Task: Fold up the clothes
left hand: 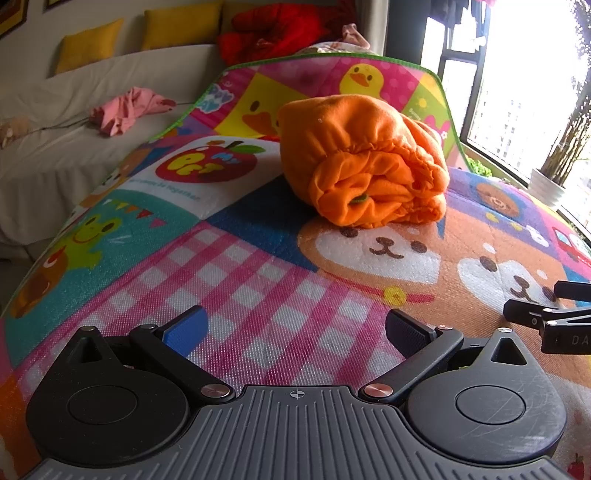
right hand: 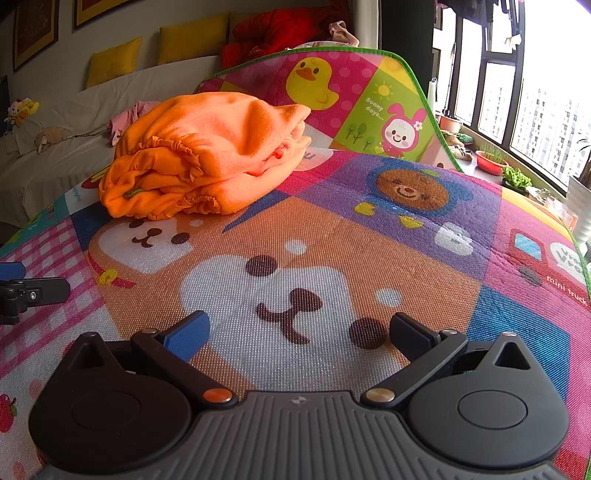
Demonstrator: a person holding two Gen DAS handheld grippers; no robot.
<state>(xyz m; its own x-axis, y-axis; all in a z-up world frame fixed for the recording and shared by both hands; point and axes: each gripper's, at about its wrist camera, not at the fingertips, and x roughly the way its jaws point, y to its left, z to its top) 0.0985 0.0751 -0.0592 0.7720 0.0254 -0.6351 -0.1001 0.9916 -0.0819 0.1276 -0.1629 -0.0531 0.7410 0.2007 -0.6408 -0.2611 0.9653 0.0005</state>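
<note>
We are looking across a bright cartoon play mat [left hand: 236, 266] that is covering the whole work surface, its far end curling upward in front of a pale sofa [left hand: 74, 155]. An orange garment [left hand: 362, 162], folded into a thick bundle with its gathered elastic edge facing us, is resting on the mat just beyond a printed bear face, well ahead of both tools. Yellow cushions [left hand: 92, 44] are lining the sofa back, a red heap [left hand: 273, 29] is sitting at its far end, and a small pink garment [left hand: 129, 110] is lying crumpled on the seat. We are holding the left tongs [left hand: 295, 328] spread wide and gripping nothing, low over the pink checked patch. The right tongs [right hand: 299, 328] are likewise gaping wide and empty, hovering over a second bear face, beside the left pair.
</note>
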